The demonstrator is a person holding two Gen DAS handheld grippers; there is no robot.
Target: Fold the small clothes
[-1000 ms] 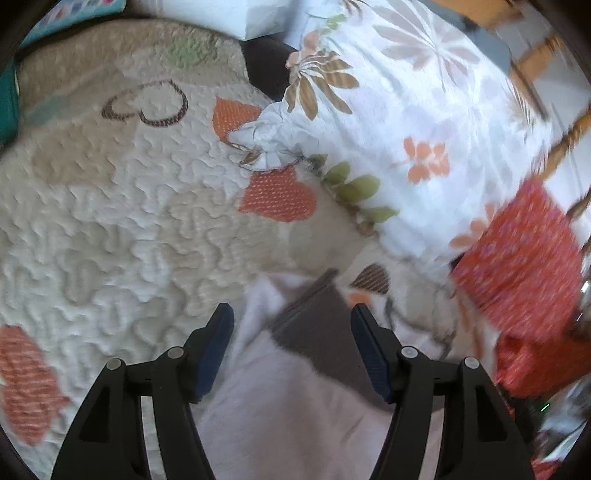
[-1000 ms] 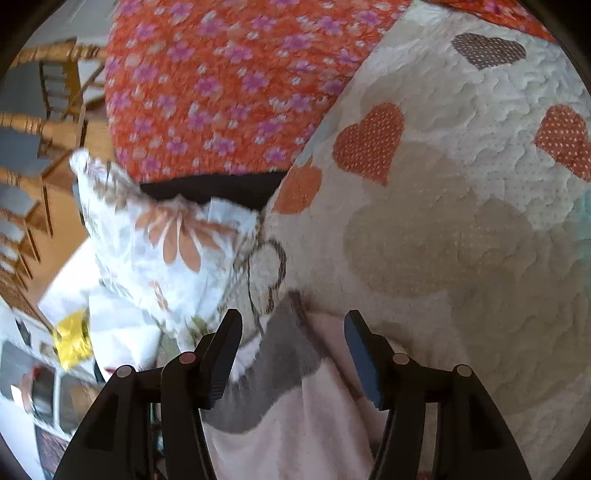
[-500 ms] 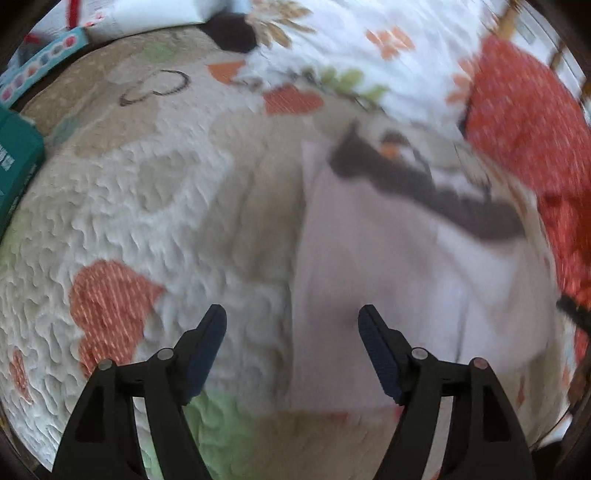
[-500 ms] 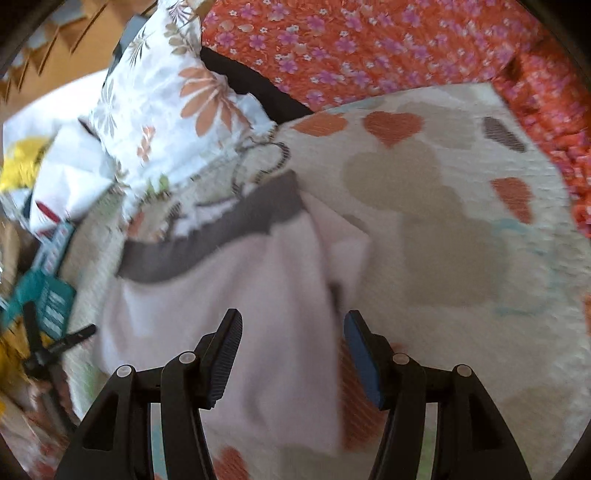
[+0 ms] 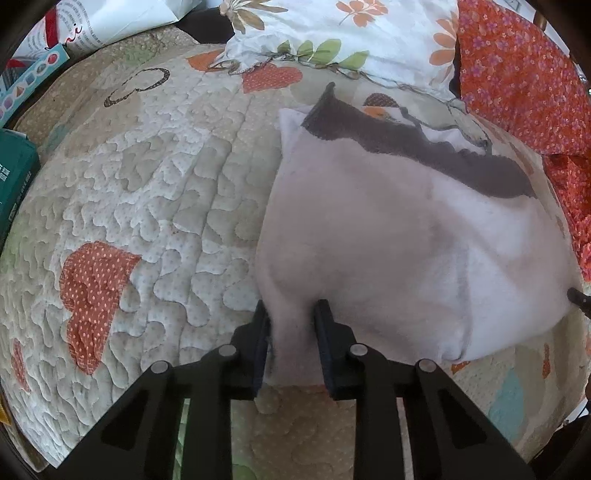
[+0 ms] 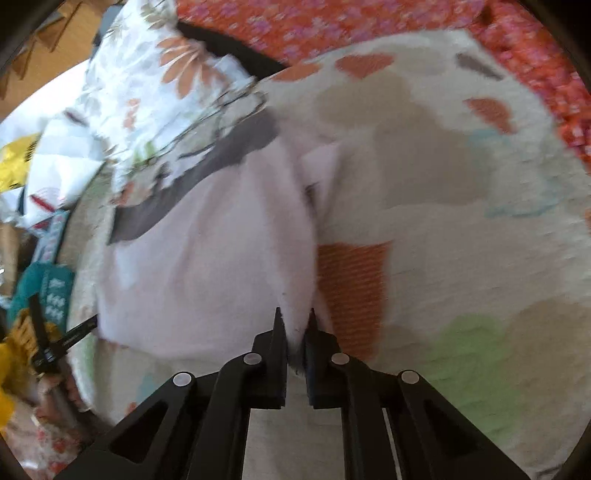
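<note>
Both grippers have just closed on the near edge of a pale pink garment spread on a heart-patterned quilt: the left gripper pinches a bunched fold, the right gripper clamps nearly tight. Bare quilt lies either side; a floral pillow borders the far edge.

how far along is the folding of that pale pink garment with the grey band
Done: the pale pink garment lies spread on the heart-patterned quilt, its grey band at the far end near the floral pillow.

In hand: the left gripper and right gripper have just been closing and each now pinches a near corner of the fabric.

Left: no clear fold shows yet, so lifting the near edge over probably comes next.
</note>
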